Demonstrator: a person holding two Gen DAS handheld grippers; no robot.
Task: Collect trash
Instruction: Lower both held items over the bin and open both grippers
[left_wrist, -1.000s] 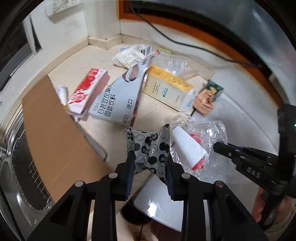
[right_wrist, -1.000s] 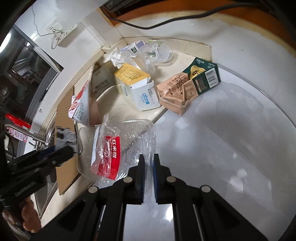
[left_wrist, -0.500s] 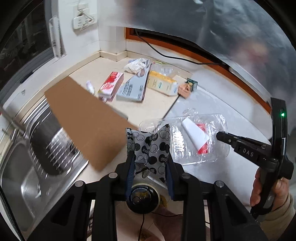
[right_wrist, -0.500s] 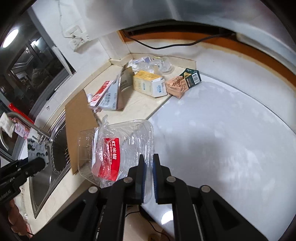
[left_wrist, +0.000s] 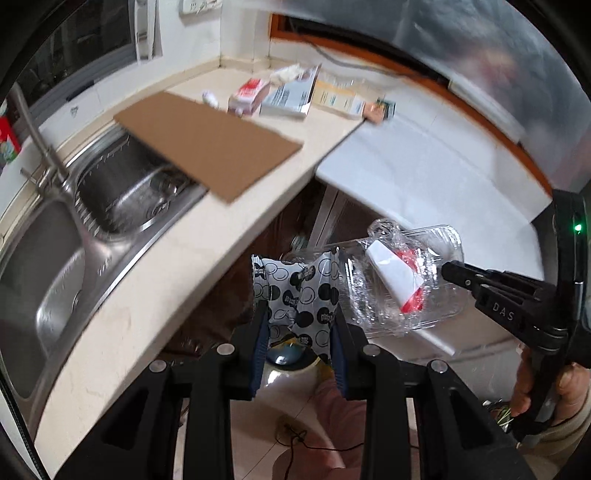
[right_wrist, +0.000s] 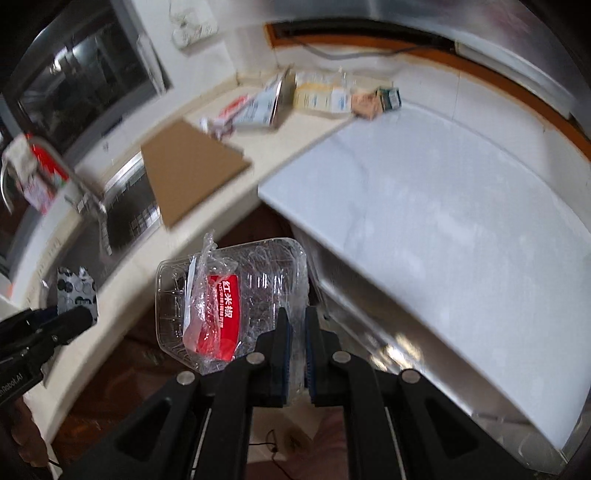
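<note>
My left gripper (left_wrist: 298, 325) is shut on a black-and-white dotted wrapper (left_wrist: 295, 284), held off the counter above the floor. It also shows at the left of the right wrist view (right_wrist: 75, 291). My right gripper (right_wrist: 297, 332) is shut on the edge of a clear plastic tray (right_wrist: 258, 280) with a red-labelled wrapper (right_wrist: 221, 314) inside; the tray shows in the left wrist view (left_wrist: 402, 280) beside the dotted wrapper. More trash, cartons and packets (left_wrist: 295, 96), lies at the far counter corner.
A brown cardboard sheet (left_wrist: 207, 144) lies over the steel sink (left_wrist: 122, 195) edge. A tap (left_wrist: 40, 147) stands at left. A white countertop slab (right_wrist: 443, 206) spans the right. Below the grippers is floor with a round object (left_wrist: 288, 356) and a cable.
Both grippers have pulled back off the counter with their loads, now hanging past the counter edge over the floor. The remaining trash looks farther away.
</note>
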